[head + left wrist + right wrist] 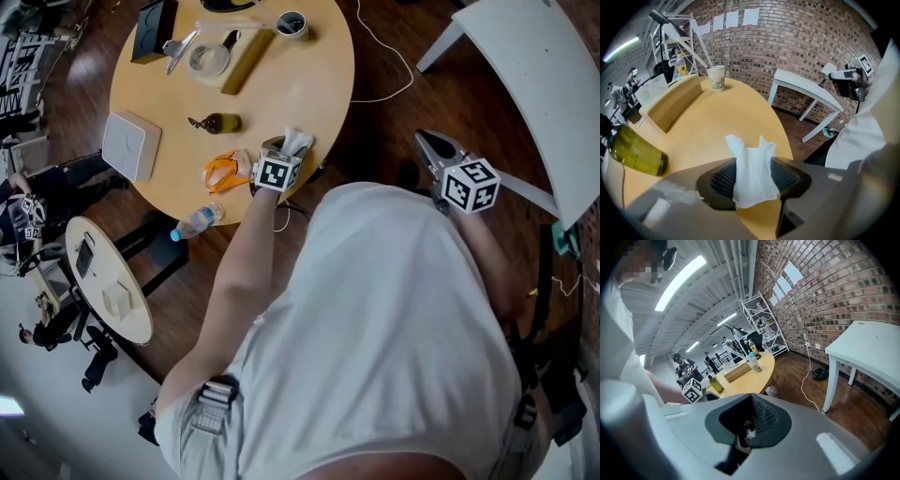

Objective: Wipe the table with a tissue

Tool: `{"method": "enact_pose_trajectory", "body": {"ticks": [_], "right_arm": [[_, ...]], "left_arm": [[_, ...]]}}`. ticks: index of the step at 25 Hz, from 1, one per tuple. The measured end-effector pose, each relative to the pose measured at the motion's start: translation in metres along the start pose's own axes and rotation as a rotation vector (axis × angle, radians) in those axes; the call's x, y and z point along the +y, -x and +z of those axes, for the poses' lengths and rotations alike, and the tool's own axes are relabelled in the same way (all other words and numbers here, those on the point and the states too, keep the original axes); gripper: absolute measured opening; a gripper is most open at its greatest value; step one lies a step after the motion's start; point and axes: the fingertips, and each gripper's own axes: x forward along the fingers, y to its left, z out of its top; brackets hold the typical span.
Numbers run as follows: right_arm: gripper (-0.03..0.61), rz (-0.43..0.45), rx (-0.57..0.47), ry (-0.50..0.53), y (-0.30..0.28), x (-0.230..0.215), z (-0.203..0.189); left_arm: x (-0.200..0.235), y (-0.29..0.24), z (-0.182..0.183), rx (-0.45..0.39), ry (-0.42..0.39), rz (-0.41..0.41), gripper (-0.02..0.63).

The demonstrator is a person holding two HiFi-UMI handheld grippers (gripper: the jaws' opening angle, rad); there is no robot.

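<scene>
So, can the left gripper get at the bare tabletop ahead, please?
Probably yes: the left gripper, shut on the tissue, hangs over the table with bare wood ahead; the green bottle lies well aside.

Left arm (234,281) bare, stretched forward and out from the torso, wrist bent so the left gripper (284,148) points steeply down. Its jaws are part closed, and both pads (723,180) press on a tissue (752,171) that sticks out past the tips. Right gripper (433,146) held out on the right side, angled forward and slightly down, jaws together, nothing gripped. Right arm mostly hidden behind the torso.
</scene>
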Motion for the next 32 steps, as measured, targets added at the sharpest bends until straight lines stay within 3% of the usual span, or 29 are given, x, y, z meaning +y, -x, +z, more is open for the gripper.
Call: {"method": "enact_pose_trajectory", "body": {"ticks": [2,11,15,17,23,29,32], "right_arm": [[0.006,0.000,0.000,-0.008,-0.001,0.000,-0.001],[0.006,-0.018,-0.013,-0.013,-0.004,0.000,0.004],[0.006,-0.040,-0.033,-0.012,-0.003,-0.003,0.007],[0.006,-0.047,-0.033,-0.018,-0.004,-0.004,0.006],[0.006,-0.067,-0.048,-0.048,-0.004,-0.005,0.007],[0.006,-0.108,-0.081,-0.058,-0.002,-0.004,0.008],[0.006,-0.142,-0.108,-0.066,0.005,-0.007,0.006]], "left_arm": [[-0.002,-0.001,-0.002,0.013,-0.013,0.010,0.190],[-0.009,-0.013,-0.010,0.045,-0.079,0.100,0.128],[-0.011,-0.015,-0.013,0.056,-0.160,0.165,0.053],[-0.009,-0.016,-0.016,0.050,-0.141,0.157,0.049],[-0.016,0.006,0.013,-0.114,-0.013,0.048,0.044],[-0.045,0.026,0.061,-0.343,0.240,-0.217,0.046],[-0.058,0.031,0.082,-0.391,0.244,-0.285,0.048]]}}
